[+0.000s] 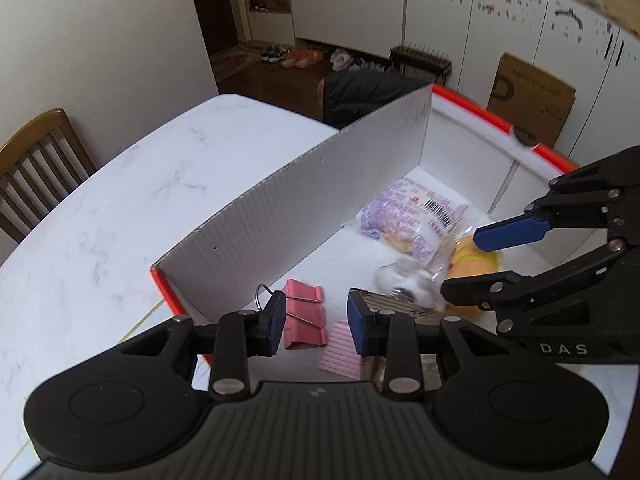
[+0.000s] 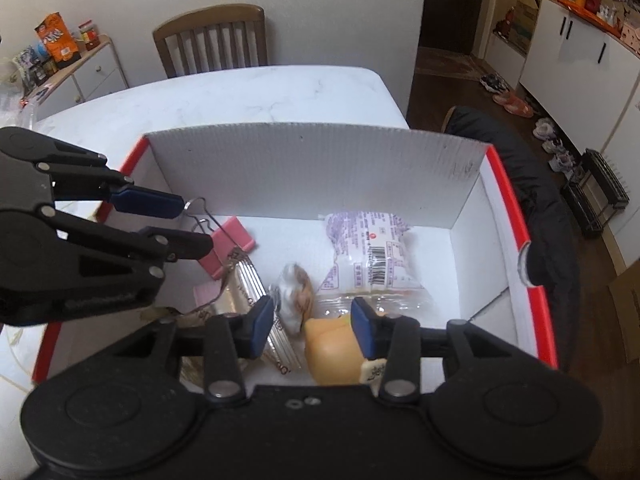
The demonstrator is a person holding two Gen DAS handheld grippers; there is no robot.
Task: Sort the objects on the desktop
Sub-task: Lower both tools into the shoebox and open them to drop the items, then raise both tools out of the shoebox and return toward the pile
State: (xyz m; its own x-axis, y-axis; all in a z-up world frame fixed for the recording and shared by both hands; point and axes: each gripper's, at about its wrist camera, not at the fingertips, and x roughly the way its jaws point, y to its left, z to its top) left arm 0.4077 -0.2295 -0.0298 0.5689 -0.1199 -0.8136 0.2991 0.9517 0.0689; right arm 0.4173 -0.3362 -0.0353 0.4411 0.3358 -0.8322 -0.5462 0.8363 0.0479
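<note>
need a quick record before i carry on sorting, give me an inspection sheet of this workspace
surface: white marble table
job's things: in the red-rimmed box: pink binder clip, purple snack packet, yellow soft item, wrapped sweet
clutter: packets and jars on sideboard
grippers: left gripper fingers apart over the pink binder clip; right gripper fingers apart over wrapped sweet and yellow soft item
cables: nothing seen
surroundings: wooden chair, cabinets, shoes

Wooden chair (image 2: pixel 212 38), shoes (image 1: pixel 298 56), cardboard carton (image 1: pixel 530 100) by white cabinets (image 1: pixel 472 12)
</note>
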